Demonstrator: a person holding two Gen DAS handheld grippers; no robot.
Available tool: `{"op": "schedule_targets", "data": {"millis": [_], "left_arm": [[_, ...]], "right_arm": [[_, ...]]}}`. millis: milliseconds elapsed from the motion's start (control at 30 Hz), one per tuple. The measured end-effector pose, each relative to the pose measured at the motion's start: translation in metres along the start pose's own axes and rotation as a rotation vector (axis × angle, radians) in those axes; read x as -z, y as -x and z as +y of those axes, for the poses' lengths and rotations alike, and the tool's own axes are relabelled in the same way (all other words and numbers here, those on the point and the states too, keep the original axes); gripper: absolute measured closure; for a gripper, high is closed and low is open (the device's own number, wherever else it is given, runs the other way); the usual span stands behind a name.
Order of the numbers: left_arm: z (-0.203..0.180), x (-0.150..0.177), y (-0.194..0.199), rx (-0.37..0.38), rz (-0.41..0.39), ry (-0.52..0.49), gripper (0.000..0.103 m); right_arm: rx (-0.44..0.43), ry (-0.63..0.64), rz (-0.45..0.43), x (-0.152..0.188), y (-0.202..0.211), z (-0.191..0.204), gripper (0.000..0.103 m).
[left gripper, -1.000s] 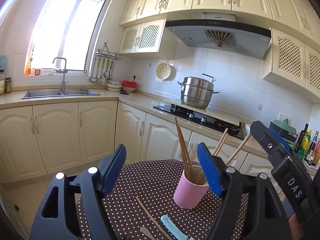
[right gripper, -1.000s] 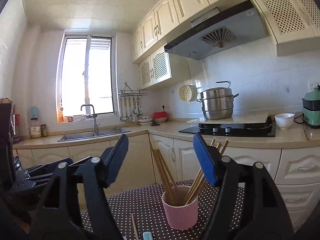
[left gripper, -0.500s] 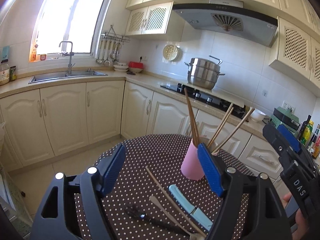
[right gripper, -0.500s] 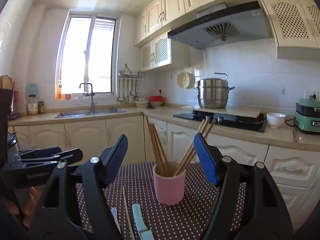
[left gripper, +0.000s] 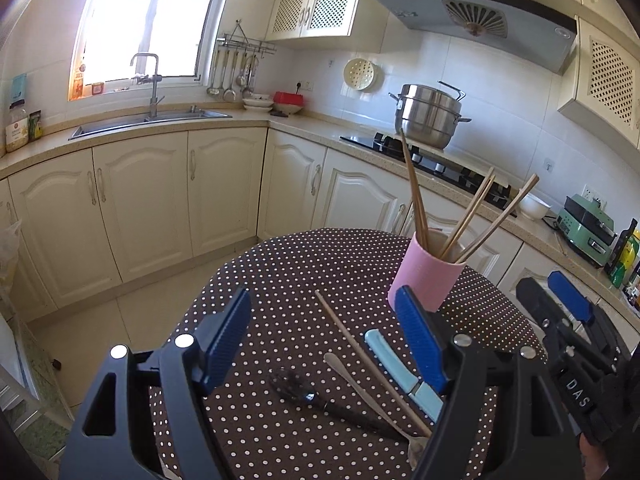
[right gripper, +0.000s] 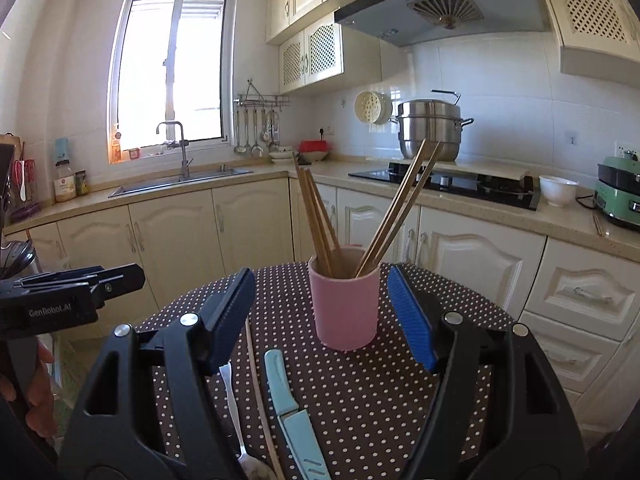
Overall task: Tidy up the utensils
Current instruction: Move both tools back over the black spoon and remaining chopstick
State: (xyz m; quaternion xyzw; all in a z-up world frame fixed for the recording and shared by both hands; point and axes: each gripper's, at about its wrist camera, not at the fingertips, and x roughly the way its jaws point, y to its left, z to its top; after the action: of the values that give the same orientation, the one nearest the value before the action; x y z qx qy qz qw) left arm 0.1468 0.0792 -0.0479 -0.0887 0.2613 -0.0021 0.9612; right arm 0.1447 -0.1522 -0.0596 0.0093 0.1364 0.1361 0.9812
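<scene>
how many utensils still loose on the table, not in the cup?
4, side by side before the pink cup: black fork, metal spoon, single wooden chopstick, light-blue knife. The tools may hide more.

Sunlit kitchen: cream cabinets (left gripper: 144,200), bright window (right gripper: 172,68), white-tiled wall (right gripper: 500,80).

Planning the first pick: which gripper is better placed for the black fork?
Probably left. The fork lies between the open left gripper fingers; the right gripper frames the cup, with no fork in its view.
</scene>
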Motion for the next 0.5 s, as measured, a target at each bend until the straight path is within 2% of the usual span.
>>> {"op": "schedule_targets", "data": {"millis": [233,500], "left_arm": [[0.003,0.019,-0.009,0.001,0.050,0.004,0.030],[0.006,0.045,-0.028,-0.014,0.180,0.042,0.030]], "right_arm": [[-0.028,0.018,0.063,0.016,-0.015,0.014,0.034],[-0.022,0.037,0.135,0.034,-0.029,0.020,0.034]]}}
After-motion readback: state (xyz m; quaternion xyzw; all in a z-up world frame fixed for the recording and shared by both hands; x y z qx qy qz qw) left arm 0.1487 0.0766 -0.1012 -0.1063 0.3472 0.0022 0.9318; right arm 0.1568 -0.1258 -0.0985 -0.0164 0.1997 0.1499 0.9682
